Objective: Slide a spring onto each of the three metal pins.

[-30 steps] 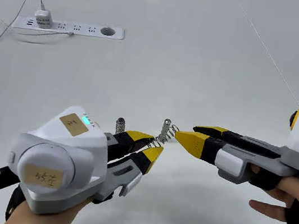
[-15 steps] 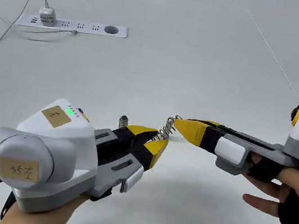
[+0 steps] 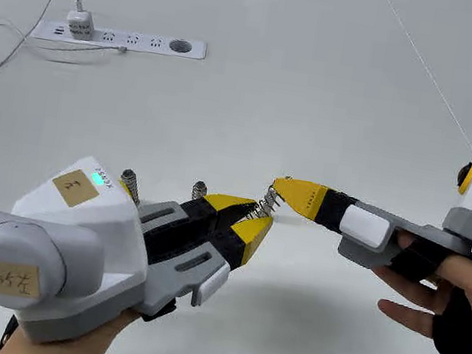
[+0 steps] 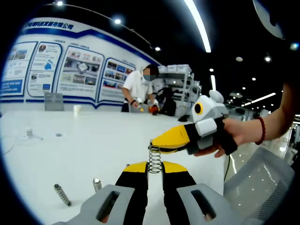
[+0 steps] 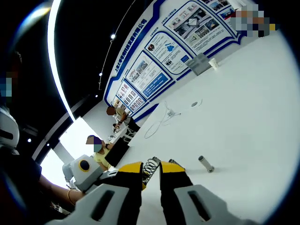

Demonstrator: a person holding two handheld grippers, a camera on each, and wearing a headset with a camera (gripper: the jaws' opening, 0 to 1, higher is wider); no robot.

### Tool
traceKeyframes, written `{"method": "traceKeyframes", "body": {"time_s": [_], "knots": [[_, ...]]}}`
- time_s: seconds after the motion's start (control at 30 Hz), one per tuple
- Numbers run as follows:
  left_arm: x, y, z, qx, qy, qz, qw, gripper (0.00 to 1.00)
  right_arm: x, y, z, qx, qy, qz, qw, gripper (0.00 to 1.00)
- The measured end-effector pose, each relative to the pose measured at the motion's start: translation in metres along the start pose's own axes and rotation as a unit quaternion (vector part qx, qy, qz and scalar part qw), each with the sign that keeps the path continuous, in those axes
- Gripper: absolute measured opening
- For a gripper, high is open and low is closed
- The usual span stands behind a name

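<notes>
A lab or exhibition hall: information posters point(image 4: 84, 68) on the wall, strip ceiling lights point(image 4: 199, 26), broad white worktop point(image 3: 321, 92).

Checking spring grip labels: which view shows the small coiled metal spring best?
Left gripper view: the small coiled metal spring stands full-length, with distinct coils. Head view shows it small and slanted; in the right gripper view it is partly hidden behind the jaws.

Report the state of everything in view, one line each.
spring: lifted, gripped by both grippers.
left gripper: shut on spring.
right gripper: shut on spring.
first pin: standing, ungripped.
second pin: standing, ungripped.
power strip: one charger plugged in.
</notes>
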State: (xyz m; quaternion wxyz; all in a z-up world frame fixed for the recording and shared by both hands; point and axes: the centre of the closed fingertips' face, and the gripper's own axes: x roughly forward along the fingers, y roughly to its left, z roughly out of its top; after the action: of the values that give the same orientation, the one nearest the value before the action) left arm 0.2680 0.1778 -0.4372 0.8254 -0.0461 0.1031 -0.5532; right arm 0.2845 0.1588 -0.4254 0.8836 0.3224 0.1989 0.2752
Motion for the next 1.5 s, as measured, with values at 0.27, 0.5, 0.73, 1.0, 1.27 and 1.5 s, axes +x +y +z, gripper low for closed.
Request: {"method": "traceKeyframes", "body": {"time_s": [0.27, 0.5, 0.73, 1.0, 1.27, 1.5], "knots": [[-0.001, 0.000, 0.001, 0.000, -0.002, 0.000, 1.0000, 0.11, 0.000, 0.005, 0.002, 0.018, -0.006, 0.016, 0.9997, 0.13], [0.000, 0.000, -0.003, 0.012, 0.013, 0.004, 0.9998, 0.11, 0.002, 0.008, 0.001, 0.011, -0.005, 0.024, 0.9996, 0.11], [0.000, 0.001, -0.006, 0.019, 0.023, 0.008, 0.9995, 0.11, 0.003, 0.009, -0.001, 0.000, 0.001, 0.025, 0.9997, 0.11], [0.001, 0.004, -0.011, 0.023, 0.042, 0.019, 0.9987, 0.17, 0.003, 0.009, 0.000, -0.041, 0.006, 0.012, 0.9990, 0.11], [-0.004, 0.013, -0.021, 0.030, 0.069, 0.044, 0.9962, 0.30, 0.001, 0.002, 0.007, -0.086, 0.002, -0.014, 0.9962, 0.11], [-0.015, 0.025, -0.028, 0.043, 0.087, 0.076, 0.9924, 0.39, 0.001, -0.009, 0.012, -0.121, 0.001, -0.040, 0.9918, 0.11]]}}
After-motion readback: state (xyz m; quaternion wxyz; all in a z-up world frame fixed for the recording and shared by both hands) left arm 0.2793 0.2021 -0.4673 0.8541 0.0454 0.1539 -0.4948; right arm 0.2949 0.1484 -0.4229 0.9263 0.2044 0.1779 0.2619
